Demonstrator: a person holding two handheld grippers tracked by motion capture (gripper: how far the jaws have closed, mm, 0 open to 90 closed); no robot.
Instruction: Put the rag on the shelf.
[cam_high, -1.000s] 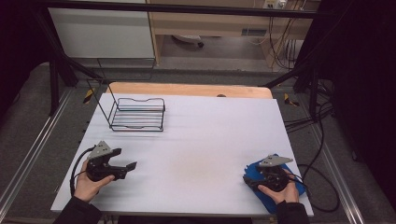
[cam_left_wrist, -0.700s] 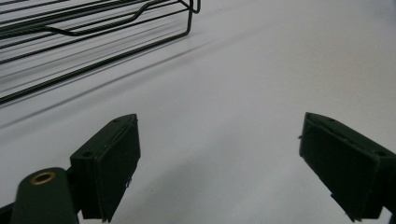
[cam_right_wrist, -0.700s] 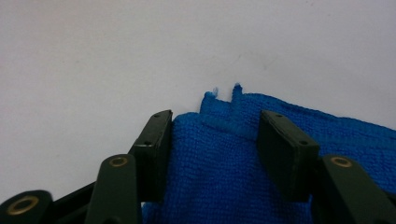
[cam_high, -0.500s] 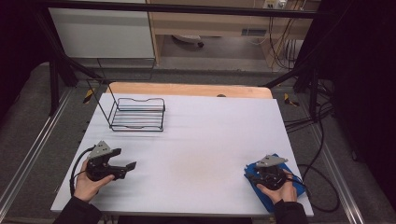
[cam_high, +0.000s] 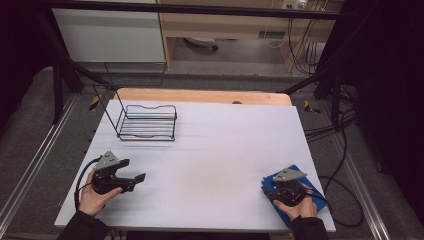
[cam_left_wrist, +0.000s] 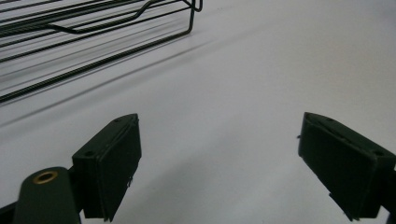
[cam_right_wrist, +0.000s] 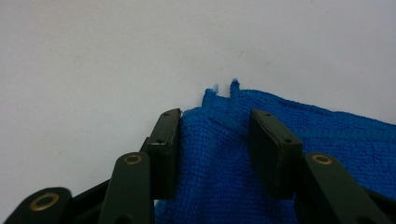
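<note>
Right gripper (cam_high: 272, 190) low over blue cloth (cam_high: 300, 176)

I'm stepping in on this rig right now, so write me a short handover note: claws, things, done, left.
Left claw: open, holding nothing, resting on the near left of the white table.
Right claw: jaws astride a corner of the blue cloth at the near right table edge; they have just been closing and reopened slightly. Whether the pads grip it, I cannot tell.
Wire rack: far left, nothing in it.
Done: right claw placed over the cloth corner.
Left: probably secure the corner, then lift the cloth.
</note>
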